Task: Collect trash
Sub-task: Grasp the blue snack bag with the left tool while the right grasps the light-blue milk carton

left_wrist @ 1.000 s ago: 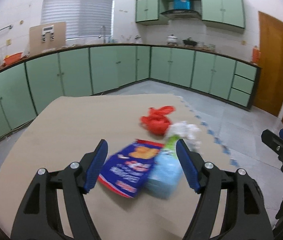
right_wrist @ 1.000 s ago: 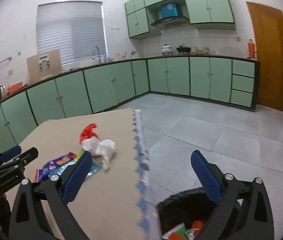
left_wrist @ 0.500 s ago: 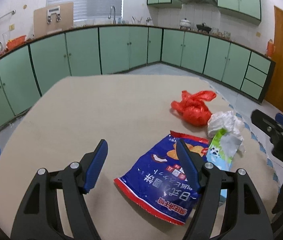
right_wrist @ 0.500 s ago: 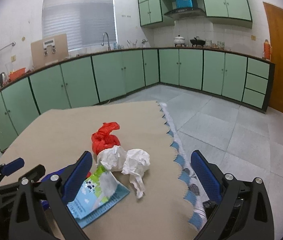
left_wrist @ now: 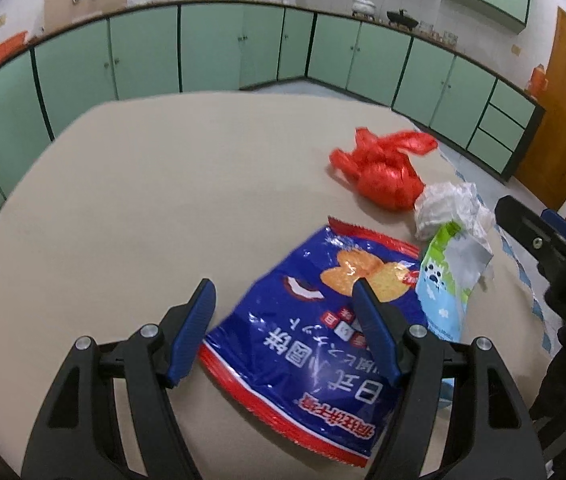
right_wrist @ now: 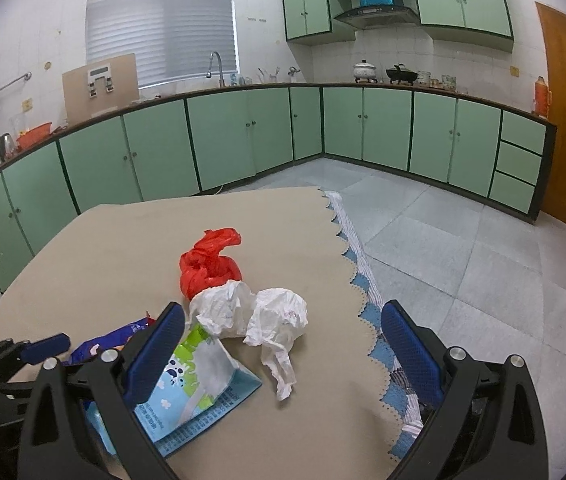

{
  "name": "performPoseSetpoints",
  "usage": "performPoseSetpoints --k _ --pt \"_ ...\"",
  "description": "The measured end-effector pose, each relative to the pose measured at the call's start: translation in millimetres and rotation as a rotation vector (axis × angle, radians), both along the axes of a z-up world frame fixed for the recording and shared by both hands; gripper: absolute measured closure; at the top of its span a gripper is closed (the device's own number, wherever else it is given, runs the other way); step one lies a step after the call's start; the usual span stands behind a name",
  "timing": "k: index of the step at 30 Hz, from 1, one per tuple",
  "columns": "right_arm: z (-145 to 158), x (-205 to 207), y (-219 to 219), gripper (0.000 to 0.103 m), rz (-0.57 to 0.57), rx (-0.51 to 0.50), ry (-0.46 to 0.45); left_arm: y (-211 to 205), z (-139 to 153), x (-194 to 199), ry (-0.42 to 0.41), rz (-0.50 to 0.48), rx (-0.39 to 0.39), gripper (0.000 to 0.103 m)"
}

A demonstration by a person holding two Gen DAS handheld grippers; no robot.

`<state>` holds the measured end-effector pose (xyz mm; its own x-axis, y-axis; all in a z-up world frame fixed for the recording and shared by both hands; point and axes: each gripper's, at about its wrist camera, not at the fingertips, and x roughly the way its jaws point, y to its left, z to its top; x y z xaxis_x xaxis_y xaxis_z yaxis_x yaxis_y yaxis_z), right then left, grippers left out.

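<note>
**Both jaws spread wide over the litter, nothing gripped yet**

Jaws on both tools stand released; the left gripper (left_wrist: 283, 300) hovers with the blue snack bag (left_wrist: 307, 332) partly between its fingers, no pad pressing it; the right gripper (right_wrist: 283, 328) is spread just as wide around the crumpled white paper (right_wrist: 259, 312), also without contact.

Taking the blue snack bag as the landmark on the tan table mat (left_wrist: 143, 200): 4 pieces of trash lie in 1 loose cluster. The green-and-blue wrapper (left_wrist: 443, 280) lies touching the bag's edge on the side toward the right gripper; the white paper sits just beyond that wrapper, touching it; the red plastic bag (left_wrist: 383, 172) lies beyond the snack bag's far corner, against the paper.

Handling, as a judgement: the snack bag looks empty, light, glossy and slippery, lying flat; a pinch on its raised, wrinkled near edge seems likelier to hold than one on the flat middle. The paper is soft and bulky, and should crush easily into a grip anywhere. The knotted red bag is limp; its twisted top offers a handle.

Containers: no bin can be made out clearly in either view, only a dark shape behind the right gripper's finger at the mat's scalloped edge (right_wrist: 363, 300); whether the red bag holds anything cannot be told.
</note>
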<state>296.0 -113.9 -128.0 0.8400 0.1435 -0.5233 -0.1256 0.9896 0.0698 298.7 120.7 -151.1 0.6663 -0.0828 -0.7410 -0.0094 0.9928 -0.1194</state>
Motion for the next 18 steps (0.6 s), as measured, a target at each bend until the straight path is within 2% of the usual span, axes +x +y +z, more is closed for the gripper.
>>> performPoseSetpoints --k 5,6,7,10,13,18 --pt "0 -4 -2 0.007 0.004 0.002 -0.003 -3 -4 3 0.025 0.011 -0.025 0.039" --pt "1 -5 -2 0.007 0.004 0.001 -0.003 -4 -4 2 0.026 0.011 -0.018 0.046" --pt "1 -5 -2 0.007 0.003 0.001 -0.003 -6 -5 2 0.031 0.013 -0.004 0.058" --pt "1 -5 -2 0.007 0.004 0.002 -0.003 -11 -4 -2 0.023 0.002 0.003 0.065" --pt "1 -8 -3 0.007 0.007 0.000 -0.003 -15 -2 -7 0.006 0.007 0.010 0.080" --pt "2 -18 -4 0.007 0.020 0.006 0.002 -14 11 -23 -0.069 0.039 0.010 0.083"
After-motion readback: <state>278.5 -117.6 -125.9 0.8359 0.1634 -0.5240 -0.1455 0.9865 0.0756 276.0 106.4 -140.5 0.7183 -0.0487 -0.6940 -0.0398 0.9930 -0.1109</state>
